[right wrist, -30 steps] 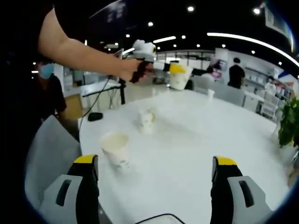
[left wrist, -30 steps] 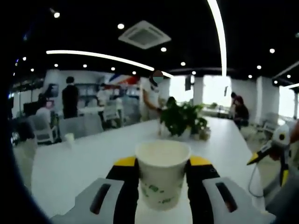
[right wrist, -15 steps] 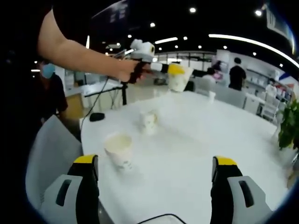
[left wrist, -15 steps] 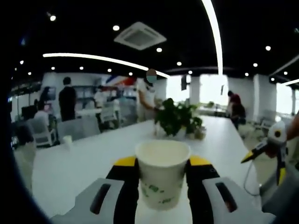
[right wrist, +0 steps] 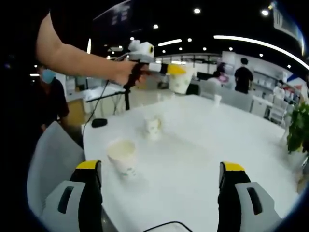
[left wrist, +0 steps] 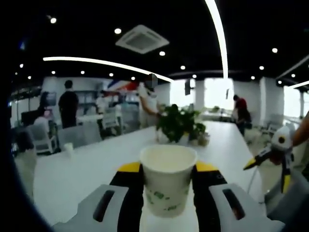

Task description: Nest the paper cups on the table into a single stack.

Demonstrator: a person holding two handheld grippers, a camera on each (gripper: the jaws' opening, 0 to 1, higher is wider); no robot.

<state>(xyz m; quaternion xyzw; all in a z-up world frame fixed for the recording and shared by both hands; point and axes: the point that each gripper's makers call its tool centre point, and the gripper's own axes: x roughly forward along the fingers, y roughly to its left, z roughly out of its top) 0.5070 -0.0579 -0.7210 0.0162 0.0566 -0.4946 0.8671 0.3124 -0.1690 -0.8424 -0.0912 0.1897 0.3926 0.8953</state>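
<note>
left gripper [left wrist: 167, 169]: jaws clamp paper cup [left wrist: 168, 179] upright | right gripper [right wrist: 161, 170]: jaws wide apart, nothing between

held cup's [left wrist: 168, 180] base behind jaws, far cup [right wrist: 217, 98] tiny

two cups [right wrist: 122, 157] on table [right wrist: 203, 145], plant [right wrist: 297, 128] right

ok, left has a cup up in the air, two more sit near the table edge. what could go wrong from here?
1. The left gripper holds its paper cup by the thin side walls; a harder squeeze could oval the cup so it will not nest.
2. The nearest cup stands close to the table edge; a nudge from the open right gripper may tip it off.
3. The middle cup looks crumpled or tilted, too blurred to tell; nesting onto it may jam.
</note>
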